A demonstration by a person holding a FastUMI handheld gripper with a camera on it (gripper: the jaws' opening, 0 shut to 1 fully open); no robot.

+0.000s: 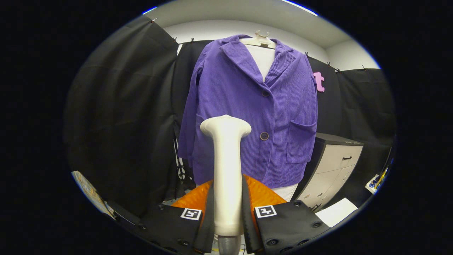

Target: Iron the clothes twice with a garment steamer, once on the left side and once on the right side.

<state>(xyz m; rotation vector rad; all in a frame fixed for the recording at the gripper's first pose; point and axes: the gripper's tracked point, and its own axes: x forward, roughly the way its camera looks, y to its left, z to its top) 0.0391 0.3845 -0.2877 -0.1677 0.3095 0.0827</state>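
Gripper (228, 212) fingers clamped on the white plastic garment steamer (226, 170), its long axis upright, head aimed at the hanging purple corduroy jacket (247, 117) straight ahead, not judged touching.

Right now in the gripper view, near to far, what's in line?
gripper shut on the steamer → orange pad → purple jacket on its hanger → black cloth wall

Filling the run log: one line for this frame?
gripper: shut on steamer | steamer: upright, head ahead of purple jacket | jacket: buttoned, on hanger | contact: cannot tell
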